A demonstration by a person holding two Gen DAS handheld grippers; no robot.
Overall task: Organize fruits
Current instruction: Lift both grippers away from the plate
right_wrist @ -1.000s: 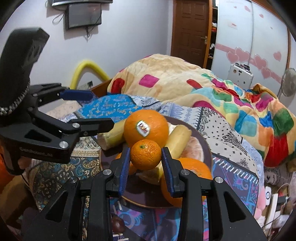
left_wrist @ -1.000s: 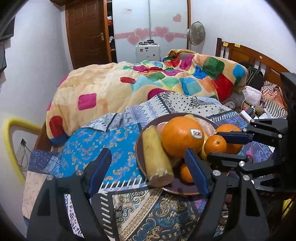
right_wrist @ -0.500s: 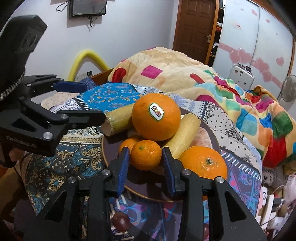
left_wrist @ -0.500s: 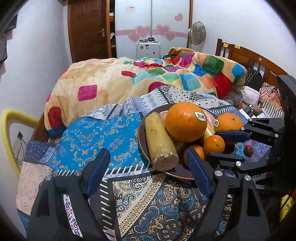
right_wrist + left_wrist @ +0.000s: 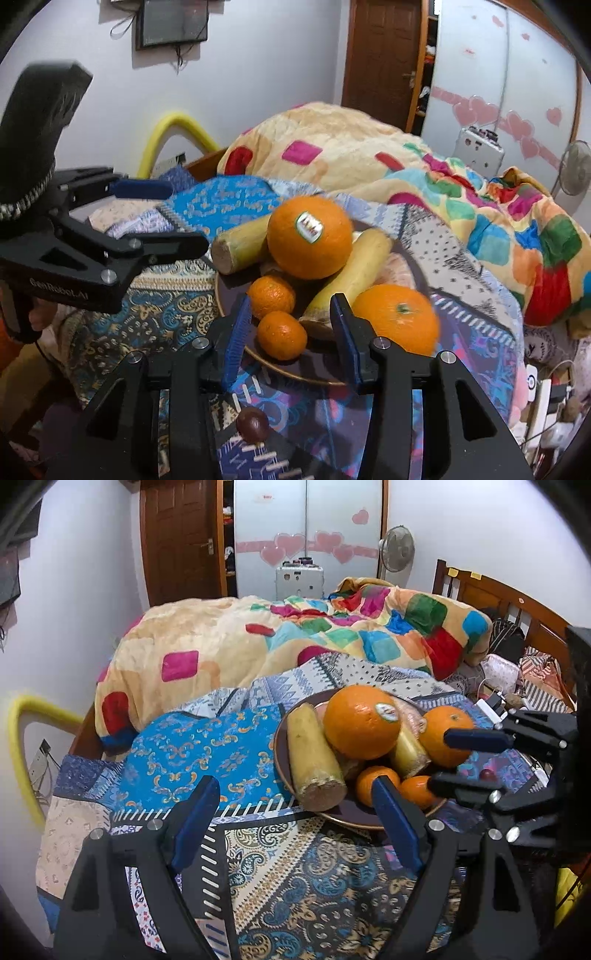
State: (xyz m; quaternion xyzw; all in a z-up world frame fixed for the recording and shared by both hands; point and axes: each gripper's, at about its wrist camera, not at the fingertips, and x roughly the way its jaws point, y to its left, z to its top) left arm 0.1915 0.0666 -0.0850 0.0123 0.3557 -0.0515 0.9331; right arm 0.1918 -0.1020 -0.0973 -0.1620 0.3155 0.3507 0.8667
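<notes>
A dark round plate (image 5: pixel 280 369) on the patterned cloth holds a large stickered orange (image 5: pixel 309 236), another orange (image 5: pixel 399 319), two bananas (image 5: pixel 351 280) and two small mandarins (image 5: pixel 271 295). My right gripper (image 5: pixel 290 343) is open, its blue pads either side of the nearer mandarin (image 5: pixel 282 335), which rests on the plate. My left gripper (image 5: pixel 291 827) is open and empty, just left of and in front of the plate (image 5: pixel 343 818). The right gripper shows in the left wrist view (image 5: pixel 465 760) beside the oranges.
A small dark round fruit (image 5: pixel 252 424) lies on the cloth in front of the plate. A bed with a colourful quilt (image 5: pixel 295 638) fills the background. A wooden headboard (image 5: pixel 517 609) and clutter lie to the right. A yellow tube (image 5: pixel 22 746) stands at left.
My right gripper lowered the small mandarin onto the plate and opened, letting it go. The left gripper drew back a little from the plate.
</notes>
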